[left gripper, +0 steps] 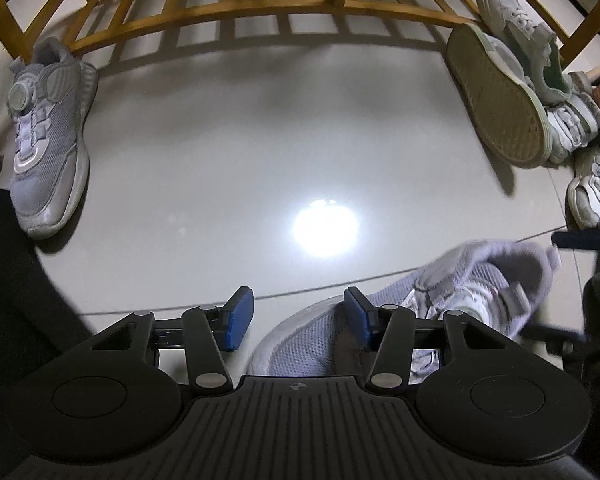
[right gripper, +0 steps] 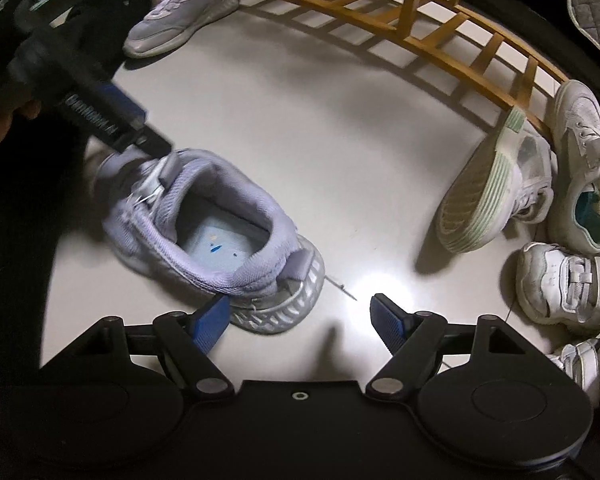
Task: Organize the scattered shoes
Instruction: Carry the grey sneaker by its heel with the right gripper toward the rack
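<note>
my left gripper (left gripper: 294, 318) points steeply down at the floor, its blue pads partly apart with only bare tile between them; it grips nothing. the right-hand pad stands over the toe of the lilac sneaker (left gripper: 440, 304), which lies at about 4 o'clock from the gripper; whether it touches the mesh i cannot tell. in the right wrist view the left gripper (right gripper: 148, 148) reaches in from 10 o'clock onto the tongue end of that same sneaker (right gripper: 216, 236), its tips hidden by the shoe.

my right gripper (right gripper: 300, 320) also tilts downward, jaws wide and empty; its left pad sits just beside the sneaker's heel, at 9 o'clock from the gap. the shoe's mouth faces the camera, a pale blue insole showing inside.

further out, the matching lilac sneaker (left gripper: 48, 136) rests upright at 10 o'clock, heel against the wooden shoe rack (left gripper: 260, 4), whose visible lower slats hold no shoes. at 2 o'clock a heap of pale shoes (left gripper: 540, 92) leans at the rack's end, one tipped with its sole (left gripper: 496, 96) showing. the glossy floor (left gripper: 260, 140) carries a lamp glare.
</note>
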Demonstrator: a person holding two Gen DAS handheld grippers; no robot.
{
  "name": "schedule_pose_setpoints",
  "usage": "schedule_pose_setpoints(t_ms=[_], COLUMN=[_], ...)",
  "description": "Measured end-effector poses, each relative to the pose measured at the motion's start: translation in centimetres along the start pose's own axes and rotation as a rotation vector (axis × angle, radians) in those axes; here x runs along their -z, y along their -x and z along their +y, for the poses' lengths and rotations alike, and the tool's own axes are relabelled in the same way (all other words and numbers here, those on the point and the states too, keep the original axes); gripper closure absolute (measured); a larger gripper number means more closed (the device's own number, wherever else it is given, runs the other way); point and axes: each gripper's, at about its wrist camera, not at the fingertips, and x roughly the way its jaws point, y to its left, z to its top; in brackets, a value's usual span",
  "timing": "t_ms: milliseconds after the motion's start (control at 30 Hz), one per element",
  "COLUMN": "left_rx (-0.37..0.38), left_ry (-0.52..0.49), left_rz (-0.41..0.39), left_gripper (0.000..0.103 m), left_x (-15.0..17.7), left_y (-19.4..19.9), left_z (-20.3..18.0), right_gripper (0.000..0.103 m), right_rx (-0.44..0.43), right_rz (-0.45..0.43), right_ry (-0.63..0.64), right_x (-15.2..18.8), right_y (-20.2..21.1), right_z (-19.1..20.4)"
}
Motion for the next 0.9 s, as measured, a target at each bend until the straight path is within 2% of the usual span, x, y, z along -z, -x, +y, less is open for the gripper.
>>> schedule_pose_setpoints(t_ms=[400,567,900], left_rx=[0.012,0.018,0.031], left_ry=[-0.004,-0.008,-0.017], left_rz=[0.022,0.023,0.02], left_gripper=[0.05,0.05,0.05], left_x=[1.7,2.3,3.0], left_y=[0.2,0.5,0.7], left_z=[-1.1,-1.7,-2.7], right_gripper=[0.035,0.039,0.039], right_rx=[0.013,0.008,0.005], right_rz=[-0.008,-0.011,-0.008], right_ry=[-0.071,-0.08,-0.094], right_x=[-2.8,-3.5,-3.4], right_y=[-5.2,-5.5,-5.5], right_z=[-5.1,-4.8,-4.5])
